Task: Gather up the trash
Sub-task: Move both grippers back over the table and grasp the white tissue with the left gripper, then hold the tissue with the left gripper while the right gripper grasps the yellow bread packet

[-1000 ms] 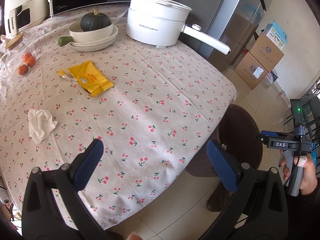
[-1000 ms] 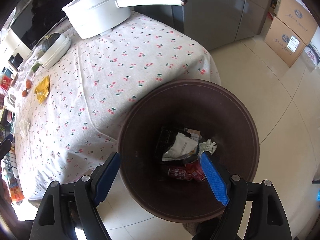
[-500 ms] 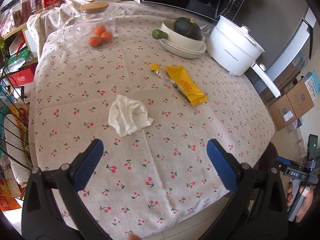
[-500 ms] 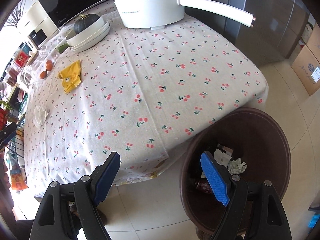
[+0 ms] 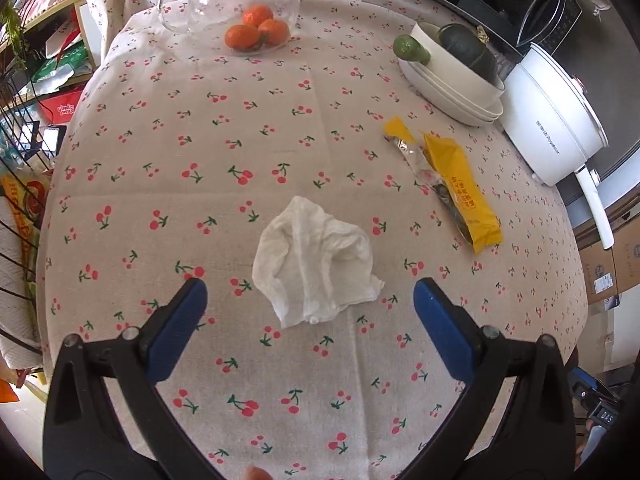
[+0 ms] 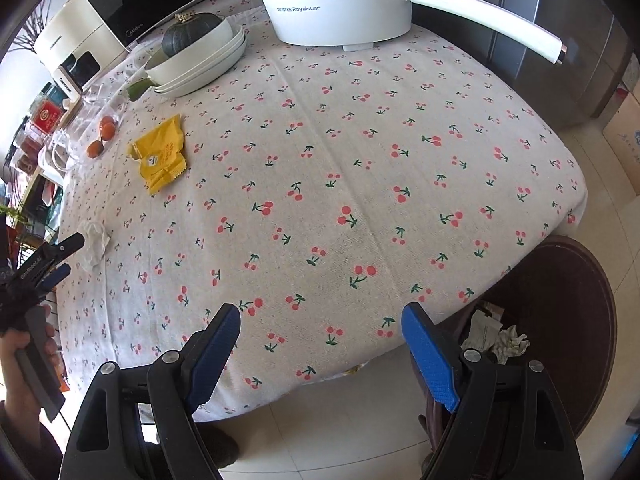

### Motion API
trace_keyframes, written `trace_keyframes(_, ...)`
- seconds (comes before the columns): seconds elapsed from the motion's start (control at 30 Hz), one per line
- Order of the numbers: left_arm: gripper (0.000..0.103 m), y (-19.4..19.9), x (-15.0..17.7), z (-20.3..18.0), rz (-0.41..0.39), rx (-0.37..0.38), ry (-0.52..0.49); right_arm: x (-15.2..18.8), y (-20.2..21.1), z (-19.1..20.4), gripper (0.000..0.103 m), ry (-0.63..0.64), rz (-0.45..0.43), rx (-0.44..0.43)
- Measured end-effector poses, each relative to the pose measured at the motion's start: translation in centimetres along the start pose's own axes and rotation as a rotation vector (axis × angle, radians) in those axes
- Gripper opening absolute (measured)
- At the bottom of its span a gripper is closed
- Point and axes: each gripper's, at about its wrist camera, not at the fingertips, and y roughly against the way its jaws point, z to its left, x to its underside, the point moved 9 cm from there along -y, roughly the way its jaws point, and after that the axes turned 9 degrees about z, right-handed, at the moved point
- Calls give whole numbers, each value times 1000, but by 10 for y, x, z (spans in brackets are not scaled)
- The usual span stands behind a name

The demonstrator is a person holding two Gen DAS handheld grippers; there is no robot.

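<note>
A crumpled white tissue (image 5: 314,266) lies on the cherry-print tablecloth (image 5: 200,152), just ahead of my open, empty left gripper (image 5: 310,300). A yellow snack wrapper (image 5: 460,192) lies further right; it also shows in the right wrist view (image 6: 162,154). The tissue shows small at the left of the right wrist view (image 6: 95,240), next to the left gripper (image 6: 60,256). My right gripper (image 6: 320,324) is open and empty above the table's near edge. A brown trash bin (image 6: 568,320) with trash inside stands on the floor at the right.
A white electric pot (image 6: 336,0) with a long handle, stacked white dishes holding a dark squash (image 6: 192,32), and a glass jar with oranges (image 5: 256,32) stand at the back. Cardboard boxes (image 5: 616,264) sit on the floor. A wire rack (image 5: 16,200) stands at the left.
My left gripper has swung from the bin side across the table and come close over the tissue. My right gripper has moved from above the bin to the table's edge.
</note>
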Motion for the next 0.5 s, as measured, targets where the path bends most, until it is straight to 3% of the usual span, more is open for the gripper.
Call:
trace_keyframes(0.17,102,-17,-10,-3,3,-75,-21,-3,-9,9,84,3,14,-3)
trace_keyframes(0.33,91,-26,-16,11,5,-106,22,-6,-16,12,84,3,14,20)
trace_keyframes(0.43,75,-24,-14,11,14,-119,-3,-11,-14,19,84,11,-3,13)
trace_keyframes(0.5,55,-21,-12,12,22,-105,-22,-13,-11,29,85,18,-16,-34)
